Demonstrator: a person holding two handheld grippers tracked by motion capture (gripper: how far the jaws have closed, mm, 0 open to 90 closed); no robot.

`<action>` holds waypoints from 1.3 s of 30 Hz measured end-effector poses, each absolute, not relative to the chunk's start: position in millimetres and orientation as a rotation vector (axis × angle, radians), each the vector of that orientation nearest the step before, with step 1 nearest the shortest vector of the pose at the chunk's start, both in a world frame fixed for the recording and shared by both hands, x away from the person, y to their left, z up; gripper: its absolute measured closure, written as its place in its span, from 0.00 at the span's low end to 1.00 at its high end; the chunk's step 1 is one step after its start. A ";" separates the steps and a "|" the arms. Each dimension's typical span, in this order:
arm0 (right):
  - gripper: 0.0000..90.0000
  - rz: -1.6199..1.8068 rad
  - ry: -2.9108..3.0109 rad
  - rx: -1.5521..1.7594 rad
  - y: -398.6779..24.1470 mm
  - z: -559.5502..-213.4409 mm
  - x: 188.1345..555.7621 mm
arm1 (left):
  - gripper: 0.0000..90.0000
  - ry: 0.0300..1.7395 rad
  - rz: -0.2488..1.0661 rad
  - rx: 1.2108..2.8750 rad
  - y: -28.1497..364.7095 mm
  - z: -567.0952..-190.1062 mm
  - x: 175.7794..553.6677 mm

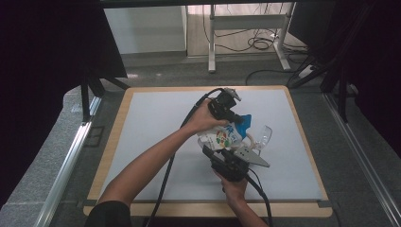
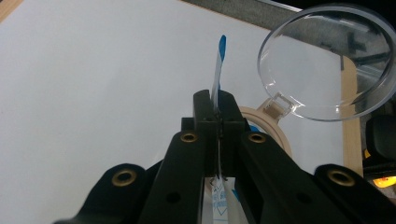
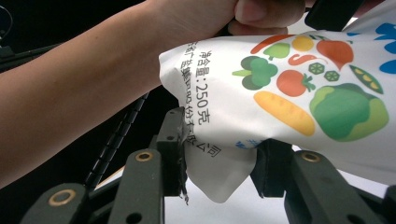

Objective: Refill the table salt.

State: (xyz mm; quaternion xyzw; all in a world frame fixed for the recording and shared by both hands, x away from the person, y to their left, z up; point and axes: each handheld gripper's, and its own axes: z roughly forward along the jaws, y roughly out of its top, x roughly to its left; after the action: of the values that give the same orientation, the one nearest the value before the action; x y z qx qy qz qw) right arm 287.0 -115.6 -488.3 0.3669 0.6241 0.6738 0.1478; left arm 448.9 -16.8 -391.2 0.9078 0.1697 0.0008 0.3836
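Note:
A white pouch (image 1: 223, 137) printed with vegetables and topped in blue is held tilted over the white table mat (image 1: 151, 142). My left gripper (image 1: 235, 118) is shut on the pouch's thin blue-and-white upper edge (image 2: 218, 65), and in the left gripper view my left gripper (image 2: 218, 109) has its jaws pressed flat together on it. My right gripper (image 1: 216, 151) grips the pouch from below. In the right gripper view my right gripper (image 3: 219, 151) pinches the lower corner of the pouch (image 3: 289, 93). The left forearm fills the space behind the pouch there.
A clear round lid (image 2: 327, 60) stands hinged open over a tan-rimmed container (image 2: 273, 128), just right of the pouch; in the high view this clear lid (image 1: 264, 136) is beside both grippers. A wooden border (image 1: 302, 137) frames the mat. Cables trail from both grippers toward the near edge.

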 end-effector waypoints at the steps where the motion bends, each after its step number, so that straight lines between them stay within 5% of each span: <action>1: 0.68 1.936 1.796 1.053 -115.7 -489.1 287.0 | 1.00 0.432 0.003 2.314 -16.9 -391.5 448.8; 39: 0.61 1.757 1.924 1.132 -128.7 -528.7 282.3 | 1.00 0.437 0.013 2.272 1.3 -395.1 439.0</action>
State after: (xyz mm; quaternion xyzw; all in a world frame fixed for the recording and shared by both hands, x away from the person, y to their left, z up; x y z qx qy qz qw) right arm 282.3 -128.7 -528.7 0.3941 0.6696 0.6115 0.1499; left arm 439.0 1.3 -395.1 0.8991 0.1729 0.0051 0.4021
